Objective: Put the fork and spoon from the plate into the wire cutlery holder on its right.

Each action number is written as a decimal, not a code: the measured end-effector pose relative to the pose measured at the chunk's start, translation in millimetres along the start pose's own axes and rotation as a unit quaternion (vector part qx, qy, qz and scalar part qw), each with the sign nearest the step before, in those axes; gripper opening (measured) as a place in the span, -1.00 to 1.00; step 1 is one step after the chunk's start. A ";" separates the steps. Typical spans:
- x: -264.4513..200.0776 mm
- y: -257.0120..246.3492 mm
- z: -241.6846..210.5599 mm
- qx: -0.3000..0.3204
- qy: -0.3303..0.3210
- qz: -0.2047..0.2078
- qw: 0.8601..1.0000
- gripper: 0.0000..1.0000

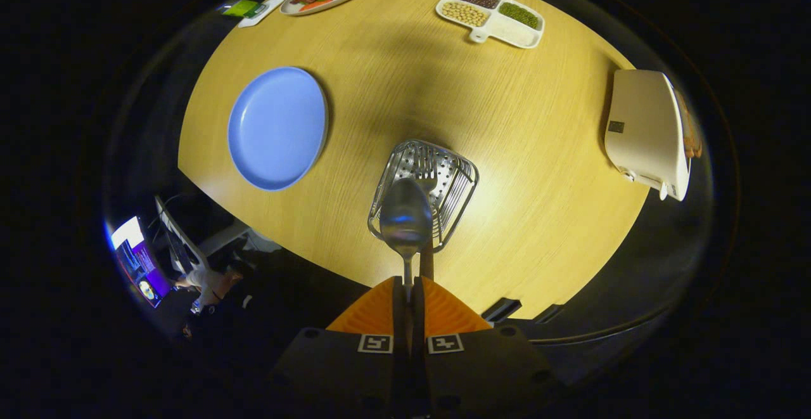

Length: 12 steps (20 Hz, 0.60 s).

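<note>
Gripping the spoon (405,219) by its handle, the gripper (409,292) has both fingers pressed tight against it, bowl pointing ahead over the wire cutlery holder (423,194). Inside that holder the fork (426,177) already stands, tines showing. Left of the holder sits the blue plate (277,127), bare, on the wooden table (538,172). Beyond the holder, a divided tray (490,16) of beans; to its right, a white appliance (646,132).

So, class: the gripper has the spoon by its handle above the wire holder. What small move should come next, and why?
Probably lower it straight down. The gripper is shut on the spoon handle, bowl end forward, and it hangs over the open top of the wire cutlery holder, where the fork already sits. The blue plate is bare, so only this drop seems left.
</note>
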State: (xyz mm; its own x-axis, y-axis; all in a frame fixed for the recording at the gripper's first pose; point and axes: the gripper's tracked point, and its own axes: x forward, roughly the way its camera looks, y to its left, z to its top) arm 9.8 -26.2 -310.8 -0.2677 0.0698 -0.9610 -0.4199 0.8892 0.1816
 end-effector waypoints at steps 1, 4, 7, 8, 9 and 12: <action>3.0 -3.2 1.6 -0.007 0.020 -0.005 1.000 -0.89; 10.9 -7.8 14.7 -0.020 0.059 -0.012 0.998 -0.89; 19.8 -10.5 23.6 -0.024 0.084 -0.014 0.996 -0.89; 21.1 -11.0 25.1 -0.027 0.091 -0.015 0.995 -0.90; 22.8 -10.5 26.8 -0.028 0.096 -0.014 0.995 -0.89; 27.0 -12.7 35.3 -0.027 0.095 -0.017 0.995 -0.87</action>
State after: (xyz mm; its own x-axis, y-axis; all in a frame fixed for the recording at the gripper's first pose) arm 38.5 -19.7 -346.4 -0.4094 -0.0502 -0.9110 -0.4757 0.8638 0.1662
